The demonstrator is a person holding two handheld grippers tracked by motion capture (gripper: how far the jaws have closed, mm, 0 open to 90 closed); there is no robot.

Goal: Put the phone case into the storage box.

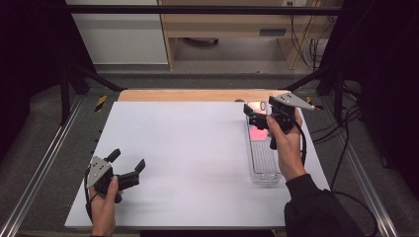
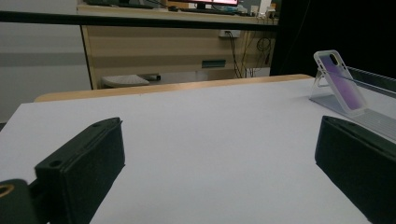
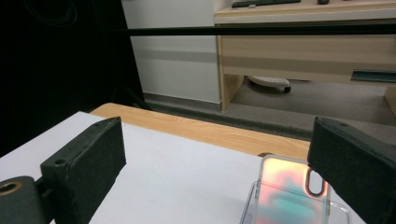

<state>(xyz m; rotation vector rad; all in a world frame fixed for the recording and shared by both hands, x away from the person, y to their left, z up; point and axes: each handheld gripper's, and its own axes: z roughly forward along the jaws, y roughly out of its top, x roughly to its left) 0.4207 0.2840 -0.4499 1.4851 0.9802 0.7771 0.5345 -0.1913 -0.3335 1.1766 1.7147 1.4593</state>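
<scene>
Right tongs [image 1: 256, 117]: a hand holds them up at the far right of the surface, just above the top end of the phone case. The two black jaws are wide apart and hold nothing.
Left tongs [image 1: 129, 167]: a hand holds them low at the near left of the surface. The jaws are wide apart and hold nothing. They are well apart from the phone case.
Phone case [image 3: 289, 193]: it is see-through with pink, orange and a bit of green showing. It has a long hole for a camera near its top corner. It leans tilted on the clear stand, at the far right of the surface.
Clear stand [image 1: 264, 160]: a long see-through tray on the right side of the surface, running from near to far.
Surface [image 1: 188, 158]: white and flat, with a wood edge at the far side.
</scene>
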